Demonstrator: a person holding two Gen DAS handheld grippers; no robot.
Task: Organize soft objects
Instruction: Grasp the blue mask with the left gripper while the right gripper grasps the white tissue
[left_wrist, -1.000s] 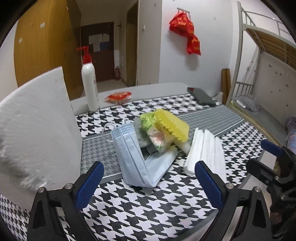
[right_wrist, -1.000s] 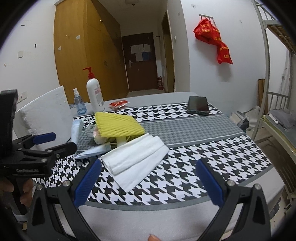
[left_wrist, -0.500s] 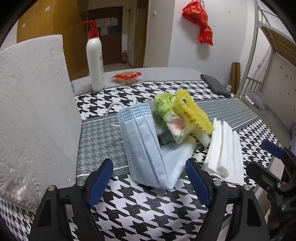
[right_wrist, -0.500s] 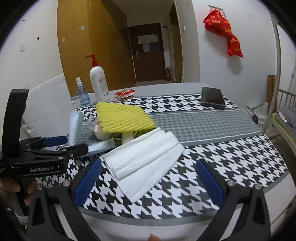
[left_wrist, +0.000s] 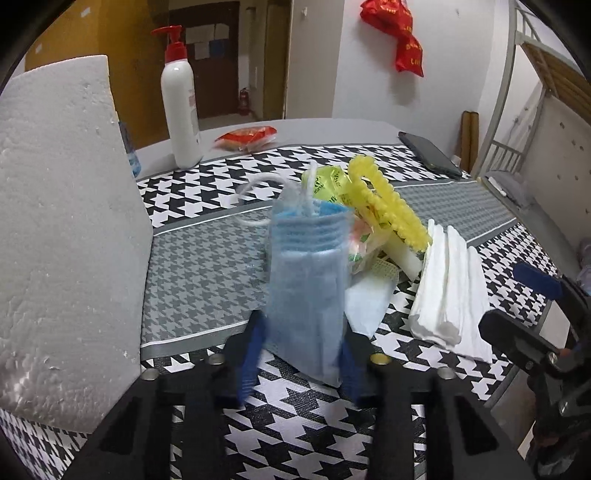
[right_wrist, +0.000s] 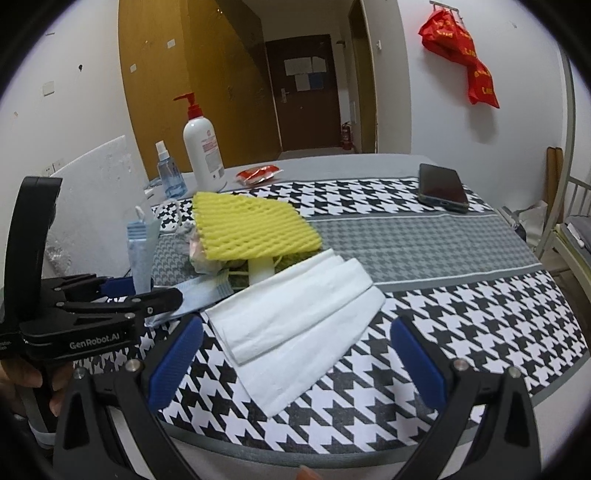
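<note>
A light blue face mask (left_wrist: 308, 288) stands folded upright at the near side of a pile on the houndstooth tablecloth (left_wrist: 207, 280). My left gripper (left_wrist: 301, 354) has closed in on its lower end, the blue pads pressing both sides. The mask also shows in the right wrist view (right_wrist: 142, 254). Behind it lie a yellow foam net (left_wrist: 388, 210), snack packets (left_wrist: 328, 184) and folded white tissue (left_wrist: 452, 295). My right gripper (right_wrist: 295, 365) is open and empty, over the tissue's (right_wrist: 295, 317) near end.
A white foam block (left_wrist: 62, 236) stands close on the left. A white pump bottle (left_wrist: 181, 103), a small spray bottle (right_wrist: 168, 171), a red packet (left_wrist: 247, 136) and a dark phone (right_wrist: 441, 186) sit at the back. A bunk bed (left_wrist: 546, 110) is to the right.
My left gripper moved forward to the mask and narrowed its jaws from wide open to gripping the mask; the mask now stands more upright. The right gripper edged closer to the tissue, still open.
</note>
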